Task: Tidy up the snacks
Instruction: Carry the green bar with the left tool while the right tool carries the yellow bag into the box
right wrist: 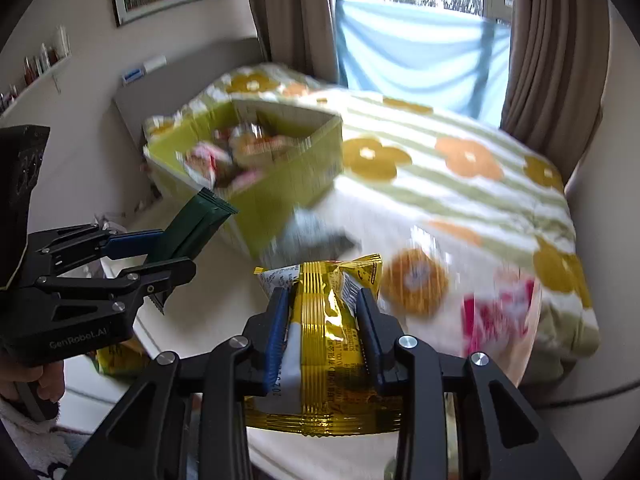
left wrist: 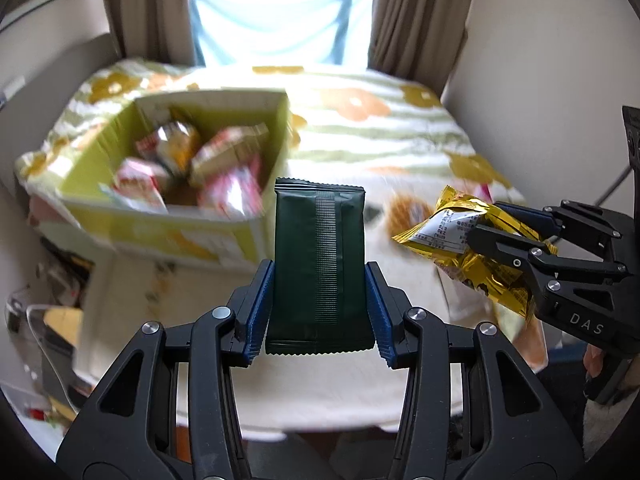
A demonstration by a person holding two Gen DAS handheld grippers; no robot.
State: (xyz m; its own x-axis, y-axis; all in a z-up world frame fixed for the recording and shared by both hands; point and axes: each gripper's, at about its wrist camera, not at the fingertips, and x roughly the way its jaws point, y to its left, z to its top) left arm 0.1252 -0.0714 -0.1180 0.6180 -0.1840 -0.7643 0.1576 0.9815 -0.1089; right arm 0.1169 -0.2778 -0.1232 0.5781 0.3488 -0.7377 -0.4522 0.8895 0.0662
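L claw (left wrist: 320,280) grips green pack (left wrist: 320,256); R claw (right wrist: 324,324) gold pack (right wrist: 328,320).

Dark green packet (left wrist: 319,264), gold foil packet (right wrist: 325,344), yellow-green box (left wrist: 160,224), orange-flowered striped blanket (right wrist: 460,184).

You can read "DAS" in pale letters on your right black gripper (left wrist: 486,236) body, and "GenRobot.AI" on your left black gripper (right wrist: 168,254) body. Print on the crinkled gold foil snack packet (right wrist: 326,320) is too blurred to read.
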